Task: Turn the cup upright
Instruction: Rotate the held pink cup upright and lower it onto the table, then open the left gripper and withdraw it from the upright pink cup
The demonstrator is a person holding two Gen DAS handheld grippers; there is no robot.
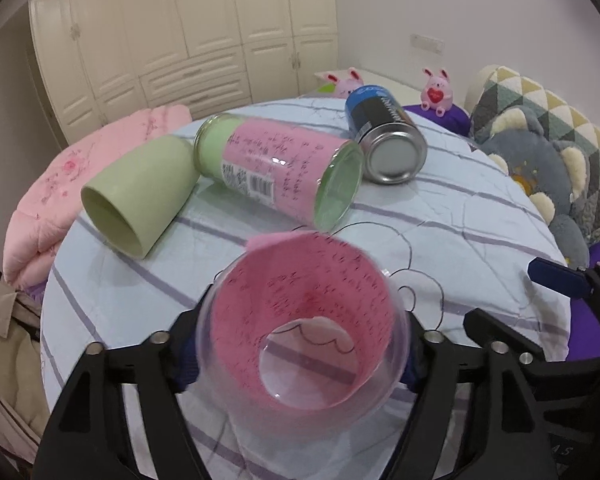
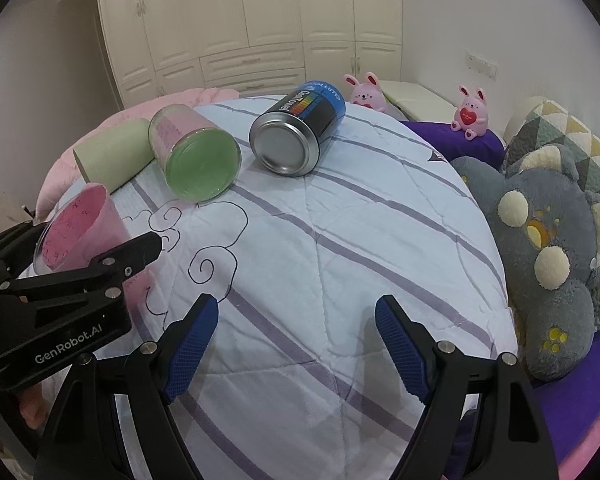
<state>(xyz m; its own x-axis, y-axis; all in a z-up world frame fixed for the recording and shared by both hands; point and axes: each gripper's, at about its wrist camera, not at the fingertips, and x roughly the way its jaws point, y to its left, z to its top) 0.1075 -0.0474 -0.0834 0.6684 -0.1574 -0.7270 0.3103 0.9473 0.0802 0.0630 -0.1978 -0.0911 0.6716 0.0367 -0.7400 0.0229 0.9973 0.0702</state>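
Observation:
My left gripper (image 1: 300, 356) is shut on a clear cup lined with pink paper (image 1: 300, 320). The cup's mouth faces up and toward the camera, just above the striped quilt (image 1: 460, 208). The same cup (image 2: 80, 232) and left gripper (image 2: 112, 256) show at the left of the right wrist view. My right gripper (image 2: 296, 344) is open and empty over the quilt (image 2: 340, 240), its blue pads (image 2: 400, 348) wide apart. A pale green cup (image 1: 140, 192) lies on its side at the back left, also in the right wrist view (image 2: 112, 152).
A pink-and-green glass jar (image 1: 276, 168) (image 2: 196, 160) and a blue-black metal can (image 1: 388, 132) (image 2: 296, 128) lie on their sides at the back. A grey plush toy (image 2: 548, 256) sits right. A pink blanket (image 1: 60, 184) lies left. Two pink bunny toys (image 2: 470, 114) stand behind.

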